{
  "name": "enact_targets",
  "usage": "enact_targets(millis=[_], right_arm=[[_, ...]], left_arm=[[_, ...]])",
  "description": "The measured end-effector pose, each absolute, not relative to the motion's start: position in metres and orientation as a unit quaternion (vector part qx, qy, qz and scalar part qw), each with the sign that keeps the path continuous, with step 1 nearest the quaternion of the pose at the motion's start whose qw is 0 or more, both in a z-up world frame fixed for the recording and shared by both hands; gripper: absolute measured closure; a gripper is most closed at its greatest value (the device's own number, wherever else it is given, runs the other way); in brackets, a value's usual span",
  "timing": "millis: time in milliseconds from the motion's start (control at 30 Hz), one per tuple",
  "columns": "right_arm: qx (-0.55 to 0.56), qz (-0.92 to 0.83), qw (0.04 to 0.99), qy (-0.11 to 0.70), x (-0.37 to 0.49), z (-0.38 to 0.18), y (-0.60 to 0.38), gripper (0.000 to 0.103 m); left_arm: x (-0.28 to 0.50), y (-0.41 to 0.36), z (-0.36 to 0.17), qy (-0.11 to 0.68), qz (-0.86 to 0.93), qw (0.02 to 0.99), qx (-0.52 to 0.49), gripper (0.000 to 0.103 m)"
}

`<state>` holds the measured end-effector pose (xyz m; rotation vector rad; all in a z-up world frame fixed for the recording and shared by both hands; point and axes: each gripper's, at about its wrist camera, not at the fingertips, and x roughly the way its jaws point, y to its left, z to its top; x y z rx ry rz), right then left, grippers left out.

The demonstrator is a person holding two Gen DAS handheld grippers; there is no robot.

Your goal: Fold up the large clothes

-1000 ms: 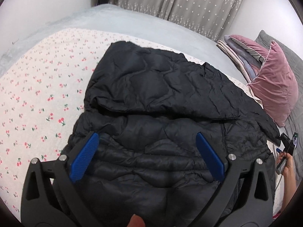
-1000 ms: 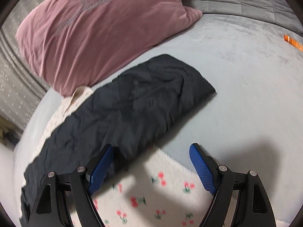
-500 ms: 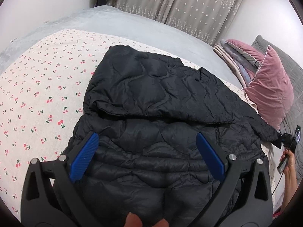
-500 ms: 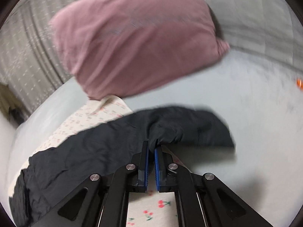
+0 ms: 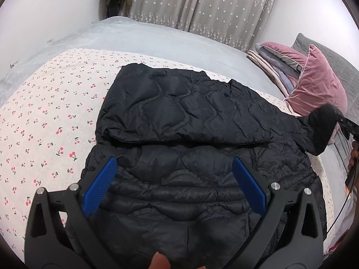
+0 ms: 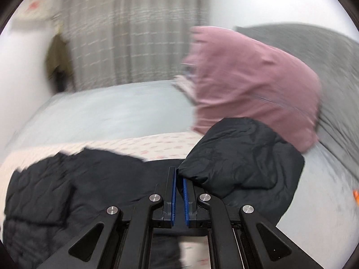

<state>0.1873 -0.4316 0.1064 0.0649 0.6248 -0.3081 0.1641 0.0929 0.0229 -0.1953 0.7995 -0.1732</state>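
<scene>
A black quilted jacket lies on the cherry-print sheet, one sleeve folded across its upper body. My left gripper is open and empty, hovering over the jacket's lower part. My right gripper is shut on the end of the other sleeve and holds it lifted off the bed. In the left wrist view that lifted sleeve end and the right gripper show at the far right. The right wrist view is blurred by motion.
A pink velvet pillow and folded blankets lie at the right of the bed. The grey bedspread runs back to a curtain. A grey quilt lies behind the pillow. A small orange object lies at right.
My right gripper closed on the sleeve end, then lifted it and swung it toward the jacket body. My left gripper stayed open and drew back a little from the jacket.
</scene>
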Motion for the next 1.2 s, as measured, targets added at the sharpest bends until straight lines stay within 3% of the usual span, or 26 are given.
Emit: enact_targets(millis=[267,467,567,633,667,967,1200], right_arm=[[-0.058,-0.011,0.915,0.399,0.22,0.049,-0.306,0.098],[-0.011,0.022,0.859,0.511,0.242,-0.03,-0.29,0.092],[0.032,0.039,0.857,0.512,0.236,-0.042,-0.299,0.075],[0.09,0.078,0.856,0.502,0.223,-0.037,-0.308,0.036],[0.113,0.095,0.855,0.497,0.216,-0.034,-0.313,0.031],[0.198,0.093,0.871,0.44,0.137,-0.011,-0.385,0.029],[0.236,0.067,0.872,0.424,0.134,-0.02,-0.415,0.029]], left_arm=[[0.161,0.081,0.021,0.398,-0.107,0.906,-0.094,0.001],[0.16,0.066,0.015,0.413,-0.123,0.899,-0.08,0.001],[0.158,0.055,0.016,0.416,-0.137,0.896,-0.072,0.001],[0.155,0.047,0.017,0.42,-0.152,0.892,-0.068,0.001],[0.155,0.041,0.017,0.426,-0.164,0.887,-0.069,0.001],[0.164,-0.036,0.019,0.463,-0.216,0.859,-0.029,0.001],[0.212,-0.078,0.022,0.452,-0.242,0.857,-0.041,0.001]])
